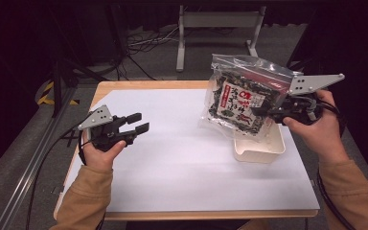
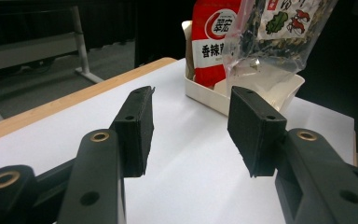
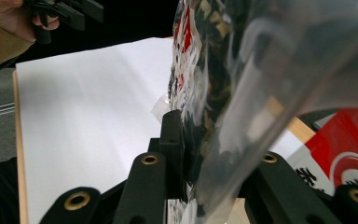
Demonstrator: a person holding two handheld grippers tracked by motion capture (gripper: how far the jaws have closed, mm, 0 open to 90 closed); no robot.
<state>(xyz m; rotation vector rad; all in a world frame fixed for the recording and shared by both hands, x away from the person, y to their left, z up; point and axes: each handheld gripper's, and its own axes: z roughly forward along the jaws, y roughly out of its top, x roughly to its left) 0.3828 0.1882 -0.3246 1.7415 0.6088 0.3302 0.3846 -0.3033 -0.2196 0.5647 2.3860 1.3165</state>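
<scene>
My right gripper [image 1: 263, 111] is shut on a clear zip bag [image 1: 242, 96] that holds a dark printed snack pack, and it hangs tilted above a cream tray [image 1: 256, 152] at the table's right. In the right gripper view the jaws [image 3: 205, 149] pinch the bag [image 3: 223, 70] near its lower edge. A red packet [image 2: 212, 42] stands in the tray [image 2: 205, 95], and it also appears below the bag as a red packet [image 3: 349, 149]. My left gripper [image 1: 139, 123] is held over the left of the sheet. Its jaws [image 2: 191, 130] are open with nothing between them.
A white sheet [image 1: 172, 158] covers most of the wooden table, whose edge [image 1: 139, 85] shows at the back. Beyond the table a grey metal stand [image 1: 215, 21] and cables lie on the floor. A metal rail [image 1: 33, 163] runs along the left.
</scene>
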